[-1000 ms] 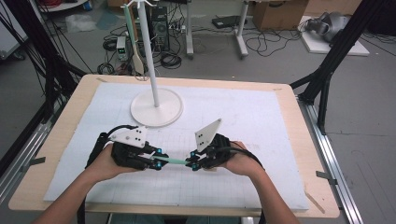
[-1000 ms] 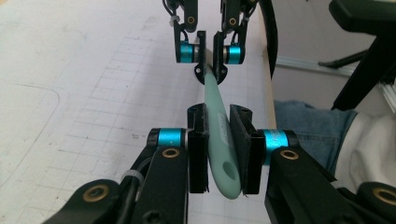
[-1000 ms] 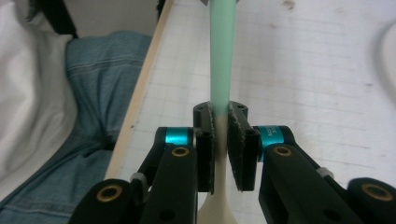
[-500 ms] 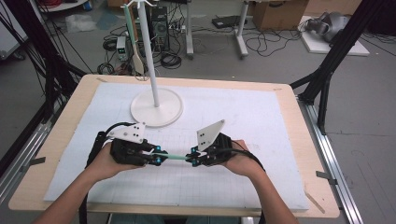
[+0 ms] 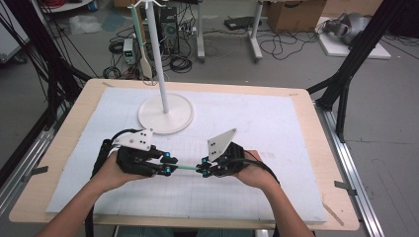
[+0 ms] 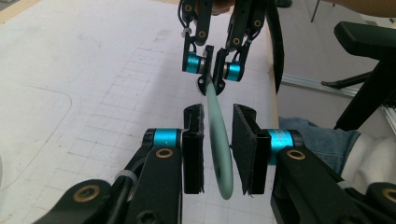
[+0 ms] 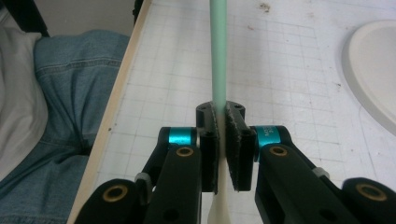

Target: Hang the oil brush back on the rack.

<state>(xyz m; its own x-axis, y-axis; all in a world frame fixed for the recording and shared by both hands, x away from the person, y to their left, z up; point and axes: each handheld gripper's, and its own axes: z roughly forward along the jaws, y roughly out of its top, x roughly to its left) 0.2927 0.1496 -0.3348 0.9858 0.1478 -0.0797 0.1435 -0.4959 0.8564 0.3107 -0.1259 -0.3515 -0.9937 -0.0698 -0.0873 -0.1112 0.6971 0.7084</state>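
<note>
At about 6 o'clock on the high view, two forearms are seen entering from the near edge, each hand wrapped around a gripper held low over the white gridded mat (image 5: 276, 133). The left gripper (image 5: 168, 164) and the right gripper (image 5: 201, 168) are pointed at each other, tips close, at roughly 7 and 5 o'clock of the mat's centre. A slim pale-green spatula (image 5: 185, 168) is bridged between them, lying level.

In the left gripper view, the left gripper (image 6: 218, 149) is seen released: its jaws stand apart on either side of the spatula's (image 6: 219, 154) wider blade end, with a gap visible on both sides. The right gripper (image 6: 211, 66) is seen beyond it at 12 o'clock, pinched on the far end.

In the right gripper view, the right gripper (image 7: 223, 149) is clenched on the spatula (image 7: 218, 51), whose green shaft runs away toward 12 o'clock while a cream-coloured end shows below the jaws.

Farther off, at 11 o'clock on the mat, a white stand (image 5: 165, 112) is set, with a round base and a tall pole. A second spatula-like utensil (image 5: 145, 61) is seen hanging beside the pole. The mat is laid on a wooden table (image 5: 316, 148).
</note>
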